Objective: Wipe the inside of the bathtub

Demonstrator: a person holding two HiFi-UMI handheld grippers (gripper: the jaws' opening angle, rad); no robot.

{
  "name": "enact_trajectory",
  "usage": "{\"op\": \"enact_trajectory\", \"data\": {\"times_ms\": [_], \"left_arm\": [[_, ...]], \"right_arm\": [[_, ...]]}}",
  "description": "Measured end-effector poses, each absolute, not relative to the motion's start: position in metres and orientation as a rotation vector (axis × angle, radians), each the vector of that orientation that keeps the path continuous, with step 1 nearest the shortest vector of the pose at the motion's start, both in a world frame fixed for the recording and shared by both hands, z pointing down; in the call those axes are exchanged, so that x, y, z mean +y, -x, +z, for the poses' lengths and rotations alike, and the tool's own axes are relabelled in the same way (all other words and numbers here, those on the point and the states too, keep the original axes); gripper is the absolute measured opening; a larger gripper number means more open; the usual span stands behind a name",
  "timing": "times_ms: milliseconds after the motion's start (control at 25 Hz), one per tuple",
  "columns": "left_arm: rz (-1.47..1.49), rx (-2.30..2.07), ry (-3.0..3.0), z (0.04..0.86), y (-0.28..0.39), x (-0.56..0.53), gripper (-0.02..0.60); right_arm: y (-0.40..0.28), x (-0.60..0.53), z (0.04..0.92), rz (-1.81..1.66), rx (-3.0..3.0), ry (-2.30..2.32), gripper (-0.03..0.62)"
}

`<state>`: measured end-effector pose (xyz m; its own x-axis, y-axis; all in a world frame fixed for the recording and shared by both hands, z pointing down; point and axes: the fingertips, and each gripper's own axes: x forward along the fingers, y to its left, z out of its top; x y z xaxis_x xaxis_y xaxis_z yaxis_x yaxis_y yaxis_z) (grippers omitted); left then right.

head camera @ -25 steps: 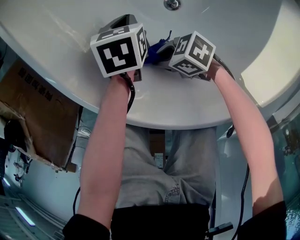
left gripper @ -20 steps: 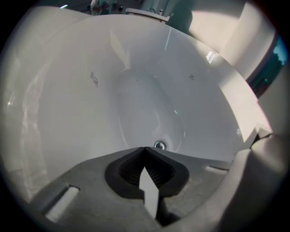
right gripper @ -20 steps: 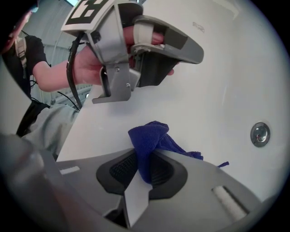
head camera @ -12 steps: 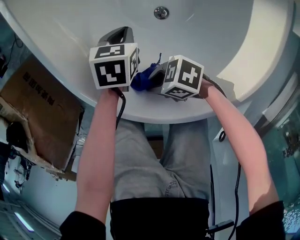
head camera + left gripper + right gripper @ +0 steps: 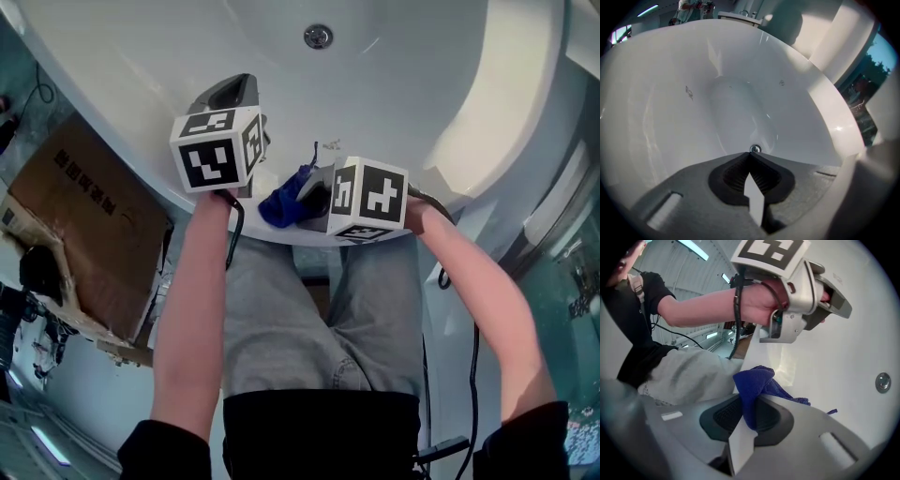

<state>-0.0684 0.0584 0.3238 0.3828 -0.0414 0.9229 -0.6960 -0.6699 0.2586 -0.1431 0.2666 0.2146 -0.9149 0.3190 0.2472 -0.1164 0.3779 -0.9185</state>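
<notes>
The white bathtub (image 5: pixel 403 84) curves across the top of the head view, its round metal drain (image 5: pixel 318 37) far up the basin. A blue cloth (image 5: pixel 284 201) hangs over the tub's near rim, pinched in my right gripper (image 5: pixel 305 202), which is shut on it; the same blue cloth (image 5: pixel 757 387) bunches out of the jaws in the right gripper view. My left gripper (image 5: pixel 232 94) hovers just left of the cloth, shut and holding nothing. In the left gripper view the tub's inside (image 5: pixel 736 103) and the drain (image 5: pixel 754 149) lie beyond its closed tips (image 5: pixel 750 154).
A brown cardboard box (image 5: pixel 80 225) lies on the floor left of the tub. A cable (image 5: pixel 473 375) runs down by the right arm. The tub's raised rim and wall (image 5: pixel 525 122) close off the right side.
Both grippers have drawn back toward the tub's near rim, and the blue cloth came with the right one. The drain now sits farther from them.
</notes>
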Motion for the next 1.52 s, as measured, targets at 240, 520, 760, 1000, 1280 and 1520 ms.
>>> {"op": "enact_trajectory", "data": {"times_ms": [240, 520, 760, 1000, 1280, 1520], "left_arm": [[1.315, -0.615, -2.005, 0.324, 0.059, 0.059, 0.002], [1.293, -0.580, -2.071, 0.318, 0.027, 0.062, 0.002], [1.233, -0.631, -2.029, 0.313, 0.029, 0.048, 0.002], [1.207, -0.640, -1.986, 0.318, 0.033, 0.051, 0.002], [1.179, -0.608, -1.931, 0.333, 0.024, 0.066, 0.002], [1.166, -0.595, -1.903, 0.354, 0.020, 0.071, 0.002]], "right_arm": [[0.144, 0.278, 0.185, 1.598, -2.290, 0.251, 0.067], [0.130, 0.268, 0.184, 1.526, -2.314, 0.236, 0.067], [0.058, 0.195, 0.208, 1.484, -2.335, -0.180, 0.066], [0.011, 0.144, 0.242, 1.361, -2.294, -0.357, 0.066], [-0.034, 0.088, 0.302, 1.230, -2.227, -0.593, 0.066], [-0.061, 0.059, 0.369, 1.092, -2.046, -0.858, 0.066]]}}
